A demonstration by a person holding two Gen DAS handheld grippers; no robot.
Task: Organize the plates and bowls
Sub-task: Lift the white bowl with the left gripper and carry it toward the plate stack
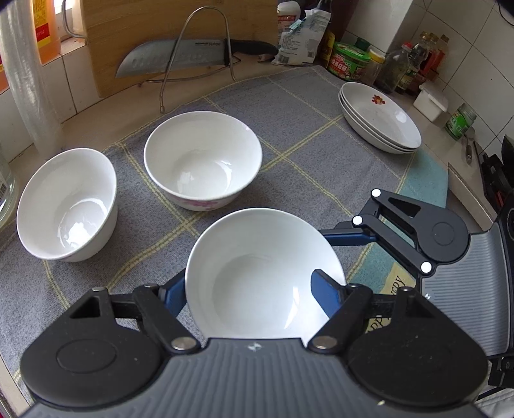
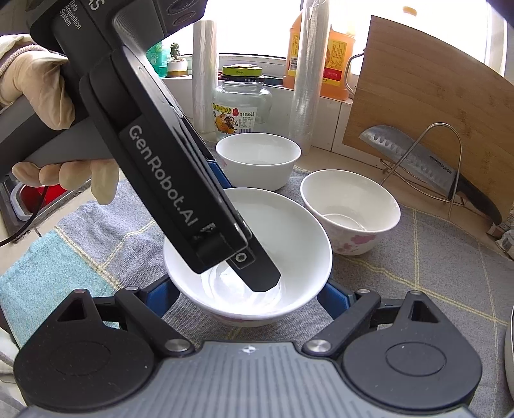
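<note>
Plates (image 1: 382,119) are already stacked upper right, while three bowls remain separate: one bowl (image 1: 257,276) is clasped by the left gripper (image 1: 250,289) and right gripper (image 2: 247,289), two others (image 1: 202,160) are left waiting at left.

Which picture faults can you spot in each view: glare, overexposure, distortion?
Left wrist view: fisheye bends the grey checked cloth lines; bright glints sit inside the plain white ceramic bowl. Right wrist view: the window is blown out white, backlighting the clear glass jar.
</note>
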